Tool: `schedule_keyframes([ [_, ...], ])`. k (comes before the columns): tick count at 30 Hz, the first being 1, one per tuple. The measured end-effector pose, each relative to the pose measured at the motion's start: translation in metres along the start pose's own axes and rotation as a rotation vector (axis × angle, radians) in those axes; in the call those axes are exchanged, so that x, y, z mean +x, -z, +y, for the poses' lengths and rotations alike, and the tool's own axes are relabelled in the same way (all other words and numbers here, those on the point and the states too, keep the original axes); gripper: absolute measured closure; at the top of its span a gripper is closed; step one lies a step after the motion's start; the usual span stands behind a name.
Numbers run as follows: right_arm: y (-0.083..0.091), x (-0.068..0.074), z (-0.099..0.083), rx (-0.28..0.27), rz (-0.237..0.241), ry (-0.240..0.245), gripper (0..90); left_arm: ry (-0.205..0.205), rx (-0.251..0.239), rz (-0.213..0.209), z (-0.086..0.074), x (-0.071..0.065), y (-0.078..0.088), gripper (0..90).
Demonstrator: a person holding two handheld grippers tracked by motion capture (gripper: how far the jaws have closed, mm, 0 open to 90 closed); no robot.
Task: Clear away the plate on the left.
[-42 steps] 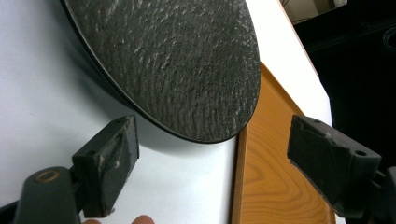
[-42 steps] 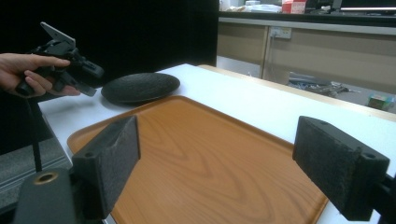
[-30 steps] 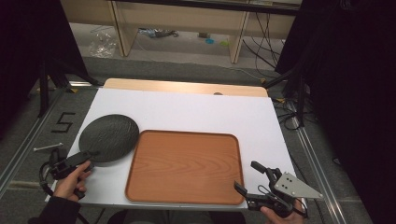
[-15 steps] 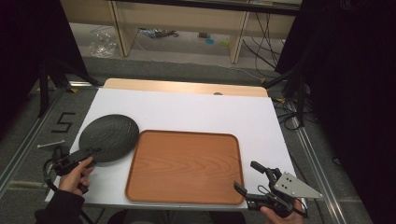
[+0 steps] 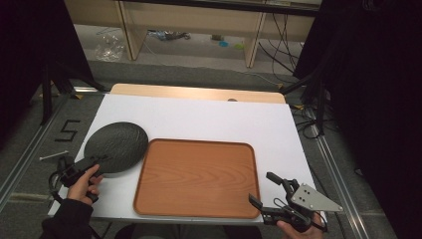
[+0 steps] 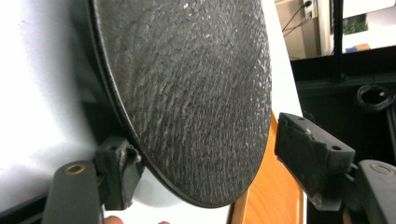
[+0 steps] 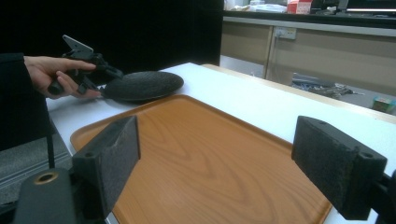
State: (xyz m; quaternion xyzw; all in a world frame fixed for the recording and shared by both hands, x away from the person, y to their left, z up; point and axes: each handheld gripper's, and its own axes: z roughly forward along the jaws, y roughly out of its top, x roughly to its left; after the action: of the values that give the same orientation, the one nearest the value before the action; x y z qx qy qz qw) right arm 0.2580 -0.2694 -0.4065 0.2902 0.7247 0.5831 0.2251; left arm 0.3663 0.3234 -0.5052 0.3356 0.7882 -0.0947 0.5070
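Jaws of the left gripper (image 6: pixel 201 177), just closing, straddle the round black textured plate's (image 5: pixel 117 146) rim beside the wooden tray (image 5: pixel 196 177); right gripper (image 5: pixel 268 191) gapes empty.

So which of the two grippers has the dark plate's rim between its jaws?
The left gripper: its jaws, just closing, straddle the dark round plate without gripping. The right gripper stands open by the wooden tray.

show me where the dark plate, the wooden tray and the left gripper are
plate (image 5: pixel 117 144), high view, middle of its textured top
tray (image 5: pixel 199 177), high view, bare floor at its centre
left gripper (image 6: pixel 201 163), left gripper view, midway between the jaws at the plate's edge
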Motion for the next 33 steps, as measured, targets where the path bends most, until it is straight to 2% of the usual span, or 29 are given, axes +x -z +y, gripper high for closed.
schedule_keyframes([
  [2,0.0,0.0,0.0,0.0,0.002,0.004,16.5,0.006,-0.005,-0.01,0.0,0.001,0.0,28.4],
  [6,-0.001,0.001,0.0,0.0,0.015,0.005,16.7,0.029,-0.034,0.006,-0.003,0.005,0.002,37.3],
  [7,-0.001,0.001,0.0,0.0,0.015,0.005,16.7,0.029,-0.034,0.006,-0.003,0.005,0.002,41.1],
  [8,0.0,0.0,0.001,0.012,0.009,0.025,16.8,0.04,-0.045,0.018,-0.004,0.007,0.003,45.4],
  [10,-0.001,0.0,0.001,0.008,0.008,0.02,16.8,0.047,-0.052,0.022,-0.005,0.008,0.003,52.4],
  [11,0.001,0.001,0.001,0.037,0.004,0.02,16.9,0.042,-0.057,0.035,-0.006,0.009,0.004,55.5],
  [13,0.0,0.001,0.001,0.025,0.01,0.021,17.0,0.038,-0.053,0.037,-0.005,0.009,0.004,56.7],
  [14,-0.001,0.0,0.001,0.001,0.006,0.031,17.3,0.041,-0.053,0.039,-0.005,0.011,0.004,60.7],
  [16,-0.001,0.001,0.001,0.01,0.011,0.026,17.4,0.048,-0.053,0.035,-0.005,0.013,0.004,62.7],
  [17,-0.001,0.0,0.0,0.009,0.008,0.033,17.5,0.052,-0.058,0.041,-0.006,0.015,0.005,68.8],
  [18,0.0,0.001,0.001,0.023,0.013,0.017,17.5,0.054,-0.053,0.033,-0.005,0.016,0.005,70.9],
  [20,0.0,0.001,0.001,0.021,0.018,0.022,17.5,0.058,-0.053,0.026,-0.005,0.018,0.005,74.2],
  [24,-0.001,0.001,0.0,0.01,0.021,0.032,17.8,0.074,-0.056,0.016,-0.005,0.02,0.005,75.3],
  [25,-0.001,0.001,0.001,0.011,0.025,0.032,17.9,0.083,-0.05,-0.003,-0.005,0.022,0.006,76.5],
  [26,-0.001,0.001,0.001,0.011,0.025,0.032,17.9,0.083,-0.046,-0.005,-0.004,0.023,0.006,76.5],
  [27,-0.002,0.001,0.0,0.009,0.023,0.035,18.1,0.085,-0.044,-0.03,-0.001,0.026,0.006,77.6],
  [30,-0.002,0.001,0.0,-0.008,0.02,0.043,18.2,0.086,-0.045,-0.035,0.002,0.027,0.007,80.0],
  [31,-0.002,0.001,0.0,-0.009,0.022,0.044,18.3,0.084,-0.052,-0.061,0.004,0.027,0.008,81.2],
  [33,-0.002,0.003,0.0,0.014,0.021,0.024,18.4,0.069,-0.051,-0.054,0.005,0.026,0.008,81.6],
])
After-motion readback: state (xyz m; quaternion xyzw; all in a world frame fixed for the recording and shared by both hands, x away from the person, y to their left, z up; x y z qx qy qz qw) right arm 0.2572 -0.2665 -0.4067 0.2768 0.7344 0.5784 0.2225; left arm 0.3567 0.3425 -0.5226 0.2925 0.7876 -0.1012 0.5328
